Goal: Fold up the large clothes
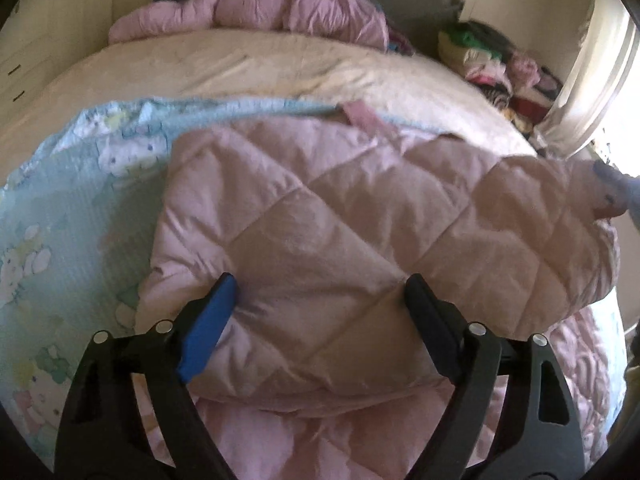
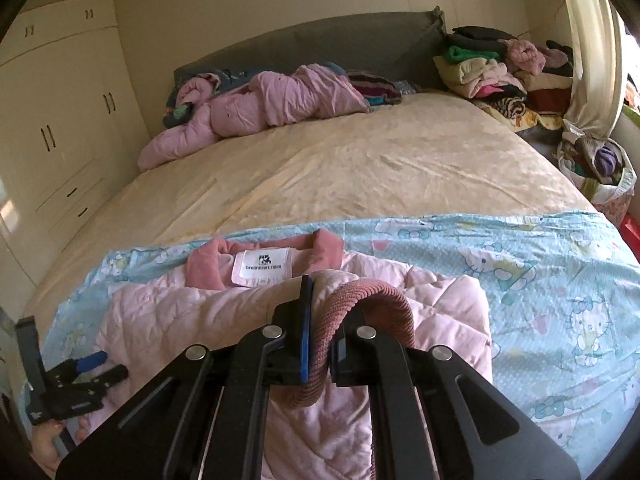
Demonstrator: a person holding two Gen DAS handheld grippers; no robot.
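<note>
A pale pink quilted jacket lies on a light-blue cartoon-print sheet at the near end of the bed. Its darker pink collar and white label face the headboard. My right gripper is shut on the ribbed dusty-pink cuff, holding the sleeve lifted over the jacket's body. In the left wrist view the jacket fills the middle. My left gripper is open, and its fingers straddle a puffy fold with the tips sunk into the padding. The right wrist view shows the left gripper at the jacket's left edge.
Another crumpled pink quilted garment lies by the grey headboard. A pile of folded clothes sits at the bed's far right corner, with a bag of clothes and a curtain beside it. Cream wardrobes line the left wall.
</note>
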